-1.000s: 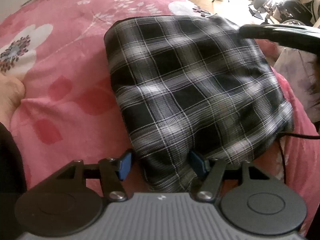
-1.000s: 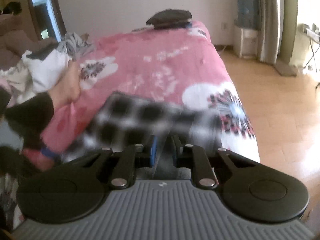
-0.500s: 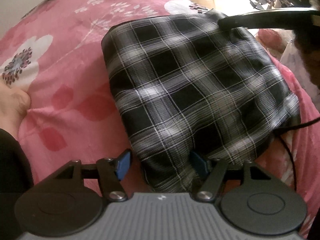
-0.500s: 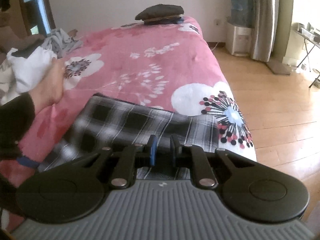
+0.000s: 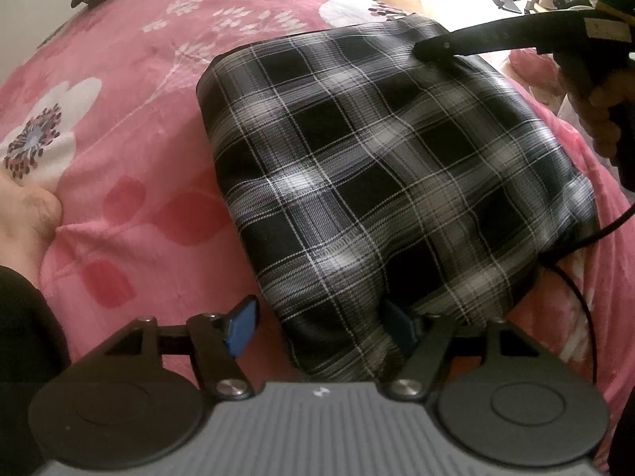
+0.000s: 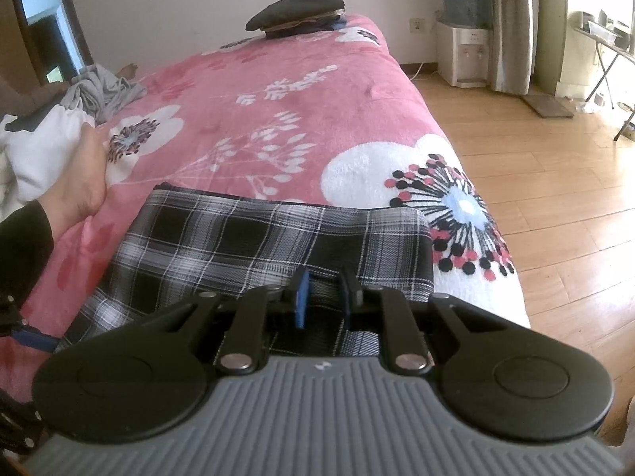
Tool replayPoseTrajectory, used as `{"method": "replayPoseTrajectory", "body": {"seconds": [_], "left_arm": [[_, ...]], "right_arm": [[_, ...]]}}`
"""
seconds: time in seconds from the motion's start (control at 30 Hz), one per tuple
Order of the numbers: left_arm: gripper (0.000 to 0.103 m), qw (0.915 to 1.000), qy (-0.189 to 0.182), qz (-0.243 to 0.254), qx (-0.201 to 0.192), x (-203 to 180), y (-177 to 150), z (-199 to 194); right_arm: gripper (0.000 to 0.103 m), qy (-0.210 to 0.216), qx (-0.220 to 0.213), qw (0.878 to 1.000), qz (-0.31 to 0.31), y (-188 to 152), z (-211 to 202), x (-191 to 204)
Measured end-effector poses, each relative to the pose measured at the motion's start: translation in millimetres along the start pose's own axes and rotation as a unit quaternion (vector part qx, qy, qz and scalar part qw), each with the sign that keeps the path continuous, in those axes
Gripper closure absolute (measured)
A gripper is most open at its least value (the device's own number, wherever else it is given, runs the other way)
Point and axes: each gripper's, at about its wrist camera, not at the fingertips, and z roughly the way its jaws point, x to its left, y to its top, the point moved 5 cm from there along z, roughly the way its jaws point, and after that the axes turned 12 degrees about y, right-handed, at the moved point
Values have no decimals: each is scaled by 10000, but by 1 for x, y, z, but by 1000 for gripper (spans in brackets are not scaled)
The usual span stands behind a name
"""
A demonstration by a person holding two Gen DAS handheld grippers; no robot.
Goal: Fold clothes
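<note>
A black-and-white plaid garment (image 5: 381,166) lies folded into a rough square on the pink flowered bed cover (image 5: 131,91). My left gripper (image 5: 317,317) is open at its near edge, with the cloth's near corner between the blue fingertips (image 5: 240,327). My right gripper (image 6: 323,297) hovers over the garment's (image 6: 246,242) near edge with the jaws a little apart and nothing gripped. The right gripper also shows in the left wrist view (image 5: 420,49), its tip resting at the garment's far right corner.
A bare foot (image 6: 79,182) rests on the bed left of the garment. White and grey clothes (image 6: 51,131) are piled at the left. A dark folded stack (image 6: 301,12) sits at the bed's far end. The bed edge drops to a wooden floor (image 6: 555,198) at right. A black cable (image 5: 575,261) trails by the garment.
The right gripper's jaws have parted, letting the plaid cloth go, and the cloth now lies flat. The left gripper stays open at the near edge.
</note>
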Motion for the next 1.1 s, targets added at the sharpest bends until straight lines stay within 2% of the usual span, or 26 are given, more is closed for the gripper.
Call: {"method": "replayPoseTrajectory", "body": {"seconds": [0.57,0.83,1.1], "left_arm": [[31,10000,17,-58,49,9,-1,0],[31,9982,-167,-571,-120,25,-14,-9],[30,9909,-310,-1255,-376,58,-43,-38]], "right_arm": [[87,14,-60,10000,-13,-3,4,-2],[85,70,-91,9999,45,-3,3,-4],[81,109,-161,9998,75,1,-4,-2]]}}
